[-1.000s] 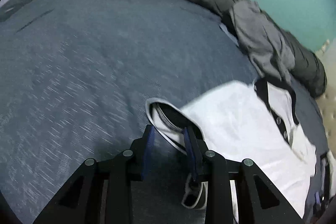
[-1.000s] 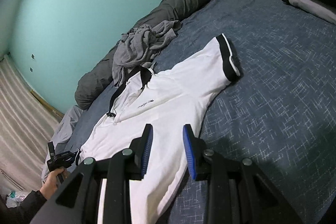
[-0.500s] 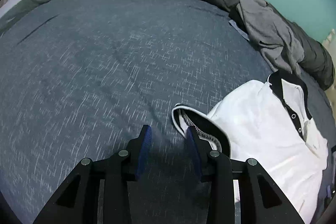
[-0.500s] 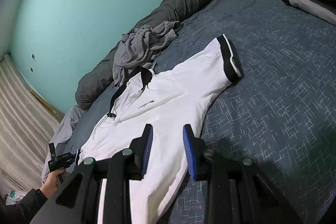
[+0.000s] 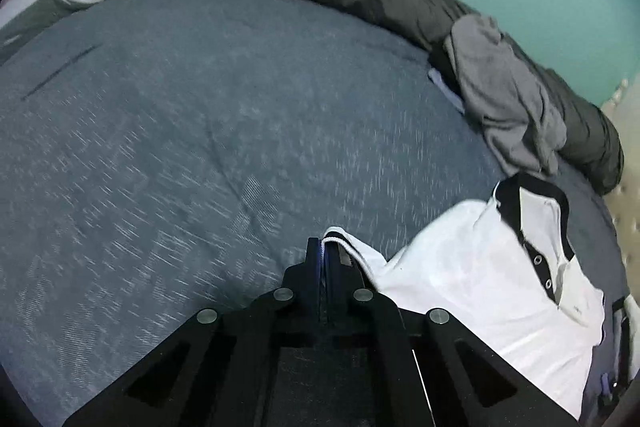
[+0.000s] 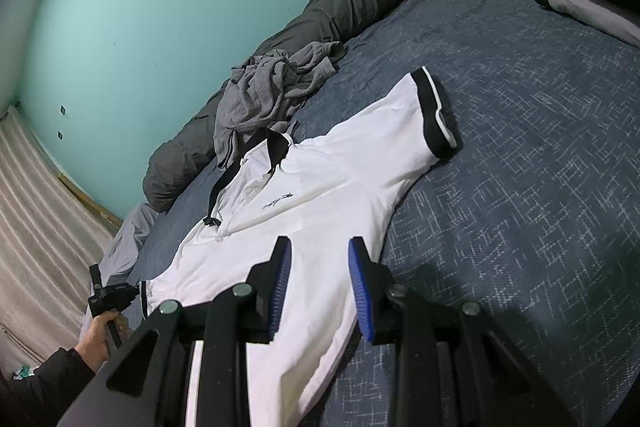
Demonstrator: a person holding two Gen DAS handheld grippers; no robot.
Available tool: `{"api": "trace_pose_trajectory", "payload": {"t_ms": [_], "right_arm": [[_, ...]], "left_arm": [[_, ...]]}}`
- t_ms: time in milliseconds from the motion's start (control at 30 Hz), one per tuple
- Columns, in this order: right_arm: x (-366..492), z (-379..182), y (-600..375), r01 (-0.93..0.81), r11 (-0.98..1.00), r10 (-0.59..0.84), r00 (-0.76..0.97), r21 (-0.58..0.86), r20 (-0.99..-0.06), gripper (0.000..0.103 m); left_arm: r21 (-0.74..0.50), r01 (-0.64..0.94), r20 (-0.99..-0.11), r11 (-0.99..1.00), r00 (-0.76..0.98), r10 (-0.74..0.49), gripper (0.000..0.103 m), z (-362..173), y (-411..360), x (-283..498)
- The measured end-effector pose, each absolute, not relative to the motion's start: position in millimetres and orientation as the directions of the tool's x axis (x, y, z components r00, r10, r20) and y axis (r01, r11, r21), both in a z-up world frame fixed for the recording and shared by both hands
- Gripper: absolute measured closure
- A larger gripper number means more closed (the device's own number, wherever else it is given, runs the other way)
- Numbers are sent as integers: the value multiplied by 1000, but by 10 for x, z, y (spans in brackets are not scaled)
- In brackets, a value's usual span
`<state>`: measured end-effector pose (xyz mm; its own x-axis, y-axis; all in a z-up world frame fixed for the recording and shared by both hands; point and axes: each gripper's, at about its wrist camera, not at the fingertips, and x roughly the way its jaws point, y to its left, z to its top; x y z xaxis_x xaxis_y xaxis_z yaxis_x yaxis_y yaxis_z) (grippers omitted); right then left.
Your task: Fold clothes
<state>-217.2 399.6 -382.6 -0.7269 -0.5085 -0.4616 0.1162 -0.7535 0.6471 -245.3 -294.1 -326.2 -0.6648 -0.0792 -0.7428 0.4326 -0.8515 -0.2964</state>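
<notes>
While the left gripper (image 5: 325, 251) is pinched shut on the sleeve cuff (image 5: 340, 241) of the white polo shirt (image 6: 320, 187), it should lift slowly and carry the sleeve over the shirt's middle. Above the shirt's bottom part, the right gripper (image 6: 316, 291) hangs half open, holding nothing. Under the shirt is a blue bed (image 6: 540, 167). Behind the shirt are a grey heap of clothes (image 6: 264, 87) and a green wall (image 6: 160, 7).
</notes>
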Motion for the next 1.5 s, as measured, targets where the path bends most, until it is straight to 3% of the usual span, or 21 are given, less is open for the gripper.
{"api": "trace_pose_trajectory", "payload": {"t_ms": [467,533,600,767,1300,1500], "right_arm": [[-2175,-3815,3933,136,-755,-521,-718,641,-461,74],[-2176,-3816,3932,138,-755,-523,-717,641,-461,74],[-2173,-3815,3930,140,-754,-525,-716,642,-461,74],[-2162,-3792,3921,148,-751,-530,-716,644,-454,74],[-2165,-3785,3926,146,-744,-533,-718,652,-448,74],[-2161,-3791,3937,145,-742,-534,-718,655,-446,74]], "left_arm": [[-330,452,-801,-829,-599,-7,101,-3529,-3091,-2753],[-318,446,-806,-837,-592,-9,96,-3537,-3059,-2803],[-300,450,-811,-841,-585,-24,72,-3538,-3056,-2844],[-305,465,-816,-831,-578,-24,61,-3528,-3091,-2670],[-232,332,-816,-914,-578,-3,60,-3593,-2443,-2417],[-274,363,-812,-891,-584,12,60,-3648,-2514,-2456]]}}
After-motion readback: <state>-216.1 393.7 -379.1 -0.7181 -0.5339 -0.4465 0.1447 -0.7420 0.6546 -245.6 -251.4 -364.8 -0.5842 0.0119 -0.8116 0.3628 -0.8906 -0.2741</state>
